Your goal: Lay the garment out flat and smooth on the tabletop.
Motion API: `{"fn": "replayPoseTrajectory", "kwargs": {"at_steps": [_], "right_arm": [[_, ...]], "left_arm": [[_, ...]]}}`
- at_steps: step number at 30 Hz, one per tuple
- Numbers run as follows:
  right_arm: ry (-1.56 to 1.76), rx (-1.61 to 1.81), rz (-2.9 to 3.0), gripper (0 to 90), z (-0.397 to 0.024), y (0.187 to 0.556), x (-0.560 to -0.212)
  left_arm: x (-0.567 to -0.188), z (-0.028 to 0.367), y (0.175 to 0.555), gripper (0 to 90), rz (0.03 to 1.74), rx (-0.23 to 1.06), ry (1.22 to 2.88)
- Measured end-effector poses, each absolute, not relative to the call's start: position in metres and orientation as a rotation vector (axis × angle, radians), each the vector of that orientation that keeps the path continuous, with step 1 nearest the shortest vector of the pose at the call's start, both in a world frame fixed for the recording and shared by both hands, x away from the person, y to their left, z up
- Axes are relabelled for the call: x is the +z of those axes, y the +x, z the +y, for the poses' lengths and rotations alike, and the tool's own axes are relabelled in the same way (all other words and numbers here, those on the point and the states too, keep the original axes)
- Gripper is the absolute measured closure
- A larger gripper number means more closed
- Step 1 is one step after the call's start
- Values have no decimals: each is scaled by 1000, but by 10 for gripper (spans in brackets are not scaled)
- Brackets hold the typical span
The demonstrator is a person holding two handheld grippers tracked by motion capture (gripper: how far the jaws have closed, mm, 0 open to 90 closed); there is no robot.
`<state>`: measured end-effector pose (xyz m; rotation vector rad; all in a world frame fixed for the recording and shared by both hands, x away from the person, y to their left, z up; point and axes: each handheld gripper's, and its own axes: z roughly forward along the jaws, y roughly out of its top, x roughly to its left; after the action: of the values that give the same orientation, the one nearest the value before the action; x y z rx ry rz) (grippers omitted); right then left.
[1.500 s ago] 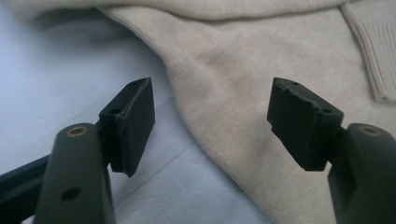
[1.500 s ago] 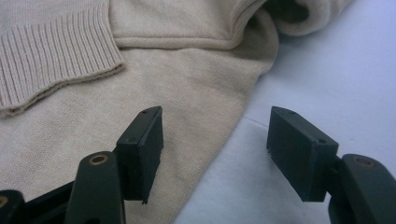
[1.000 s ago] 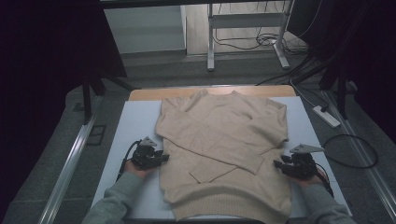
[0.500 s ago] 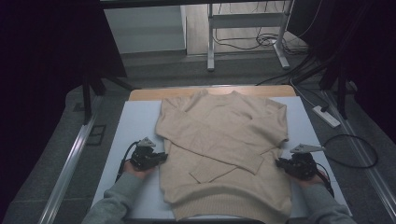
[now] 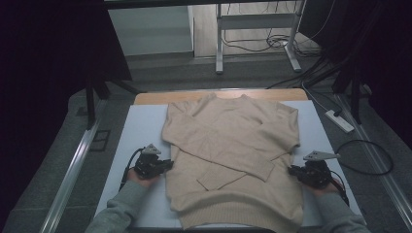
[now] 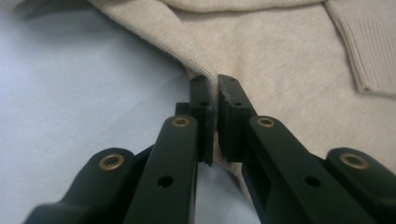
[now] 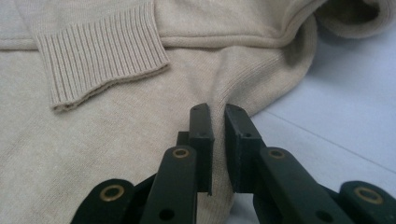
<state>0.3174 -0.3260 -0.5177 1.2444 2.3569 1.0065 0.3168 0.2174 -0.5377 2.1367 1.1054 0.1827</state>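
A beige knitted sweater (image 5: 233, 155) lies flat on the pale table (image 5: 141, 131), both sleeves folded across its front. My left gripper (image 5: 167, 164) is at the sweater's left side edge. In the left gripper view the left gripper (image 6: 213, 84) is shut, with that edge of the sweater (image 6: 289, 70) pinched between the pads. My right gripper (image 5: 293, 171) is at the right side edge. Its jaws have just been closing, and in the right gripper view the right gripper (image 7: 217, 112) grips a fold of the sweater (image 7: 93, 154). A ribbed cuff (image 7: 102, 56) lies just beyond.
The table's wooden far edge (image 5: 150, 97) shows behind the collar. A metal rail (image 5: 73, 170) runs along the floor at the left. A power strip (image 5: 339, 121) and cables lie on the floor at the right. A metal-legged stand (image 5: 218, 43) is farther back.
Both hands keep their places at the sweater's sides. The sweater lies as it did before.
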Motion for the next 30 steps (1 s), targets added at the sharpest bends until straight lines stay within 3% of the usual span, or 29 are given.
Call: {"fn": "replayPoseTrajectory", "kwargs": {"at_steps": [30], "right_arm": [[1278,1041,2385,834,-340,246,-517]], "left_arm": [[-541,236,258,863,1142,140,2044]]}}
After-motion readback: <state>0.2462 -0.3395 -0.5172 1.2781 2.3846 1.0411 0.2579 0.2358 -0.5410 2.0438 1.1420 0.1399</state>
